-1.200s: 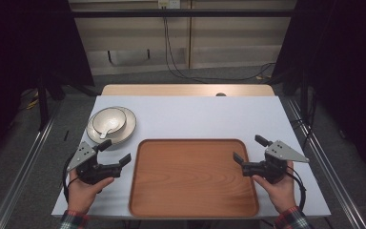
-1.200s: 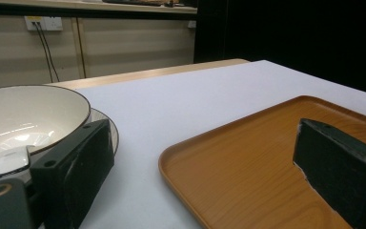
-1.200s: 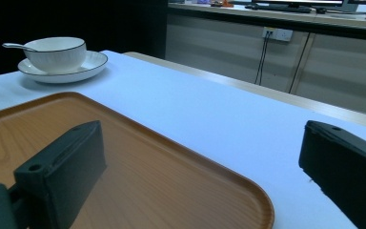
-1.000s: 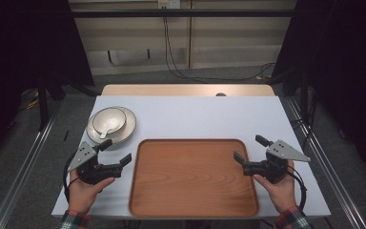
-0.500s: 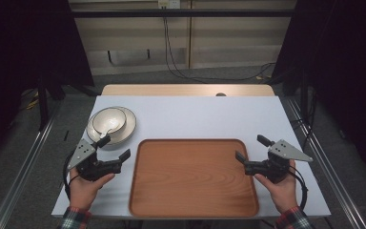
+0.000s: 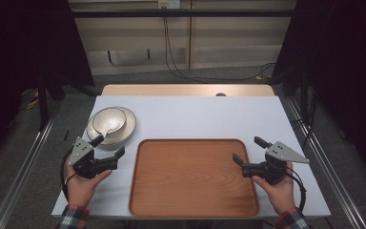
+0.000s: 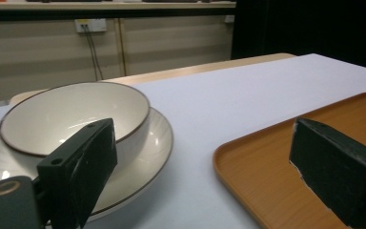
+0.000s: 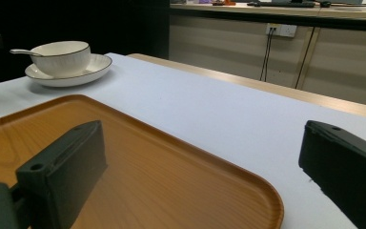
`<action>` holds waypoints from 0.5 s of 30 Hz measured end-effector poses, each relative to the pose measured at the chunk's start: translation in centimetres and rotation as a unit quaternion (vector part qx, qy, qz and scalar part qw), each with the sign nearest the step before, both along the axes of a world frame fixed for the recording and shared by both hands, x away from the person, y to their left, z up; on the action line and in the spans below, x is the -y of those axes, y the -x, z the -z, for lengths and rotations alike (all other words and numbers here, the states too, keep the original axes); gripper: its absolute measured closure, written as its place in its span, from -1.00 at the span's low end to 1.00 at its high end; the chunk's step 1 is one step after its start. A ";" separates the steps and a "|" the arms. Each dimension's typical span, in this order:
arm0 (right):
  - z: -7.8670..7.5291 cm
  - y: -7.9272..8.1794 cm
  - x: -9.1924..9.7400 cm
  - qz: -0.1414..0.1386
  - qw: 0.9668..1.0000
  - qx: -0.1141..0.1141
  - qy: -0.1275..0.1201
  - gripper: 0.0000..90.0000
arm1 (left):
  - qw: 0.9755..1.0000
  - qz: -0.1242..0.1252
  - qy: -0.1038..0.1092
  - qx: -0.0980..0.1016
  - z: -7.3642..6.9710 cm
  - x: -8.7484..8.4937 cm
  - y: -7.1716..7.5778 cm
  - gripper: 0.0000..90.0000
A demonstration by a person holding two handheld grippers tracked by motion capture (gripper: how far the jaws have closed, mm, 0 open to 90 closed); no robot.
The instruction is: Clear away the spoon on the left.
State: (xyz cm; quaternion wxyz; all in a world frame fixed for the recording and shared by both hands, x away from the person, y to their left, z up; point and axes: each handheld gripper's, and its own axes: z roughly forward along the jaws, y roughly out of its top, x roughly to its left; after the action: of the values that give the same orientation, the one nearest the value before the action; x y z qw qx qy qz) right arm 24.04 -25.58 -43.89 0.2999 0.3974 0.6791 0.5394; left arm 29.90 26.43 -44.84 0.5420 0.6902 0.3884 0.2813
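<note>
High view, left side: left gripper (image 6: 108, 147) advanced toward bowl (image 6: 106, 119) and plate (image 6: 122, 128) since a second ago, upper jaw now at plate's near rim, jaws spread wide, nothing held. Reads as approach to dishware, grasp not yet made. Bowl seated on plate, spoon (image 8: 26, 52) resting inside, far-left of table (image 6: 200, 114), just beside tray (image 6: 190, 179). Right gripper (image 6: 250, 150) held level over tray's right edge, jaws parted, empty. Both hands low, forearms entering from near edge.
</note>
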 end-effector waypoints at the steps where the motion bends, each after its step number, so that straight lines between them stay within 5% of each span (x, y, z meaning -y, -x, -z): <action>1: 0.0 0.0 0.0 0.000 1.000 0.000 0.000 -0.97 | 1.000 0.000 0.000 0.000 0.0 0.0 0.0 -0.79; 15: -0.1 0.2 -0.1 -0.004 1.000 0.006 0.003 -0.95 | 0.998 -0.055 -0.011 0.000 0.6 -1.6 -1.6 -0.63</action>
State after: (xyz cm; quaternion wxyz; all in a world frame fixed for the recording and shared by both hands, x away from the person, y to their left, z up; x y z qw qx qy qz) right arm 23.85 -25.50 -43.79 0.3026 0.3905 0.6808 0.5407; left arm 31.49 27.99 -45.45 0.5181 0.6737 0.4224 0.3152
